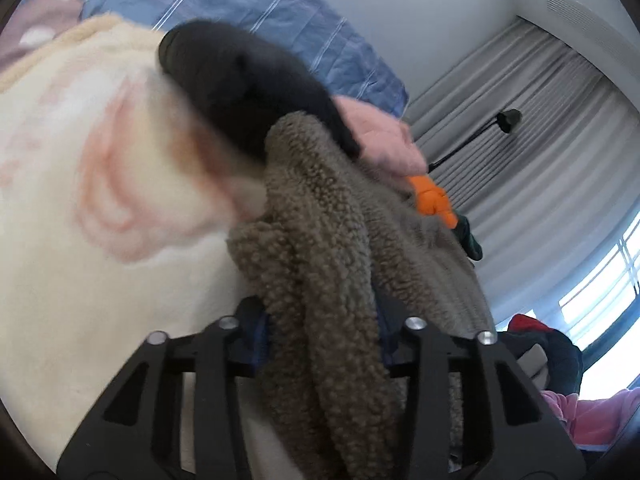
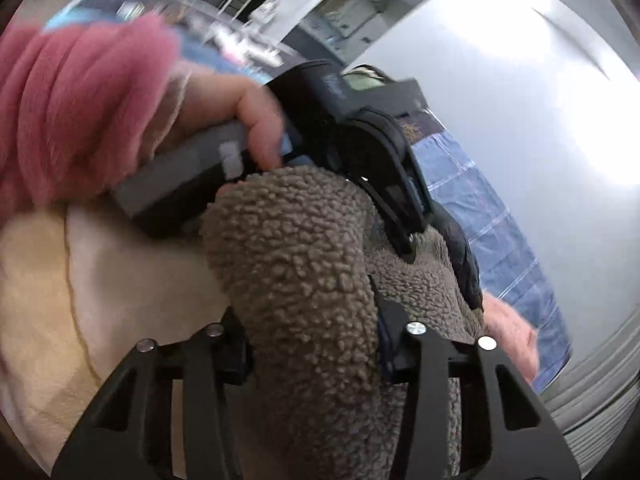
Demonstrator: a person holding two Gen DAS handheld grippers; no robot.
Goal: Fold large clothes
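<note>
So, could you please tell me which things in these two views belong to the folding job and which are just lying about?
In the job:
- brown fleece garment
- left gripper, closed on the fleece
- right gripper, closed on the fleece
- cream blanket beneath it

Lying about:
- black garment
- pink garment
- orange item
- blue striped bedding
- grey curtain
</note>
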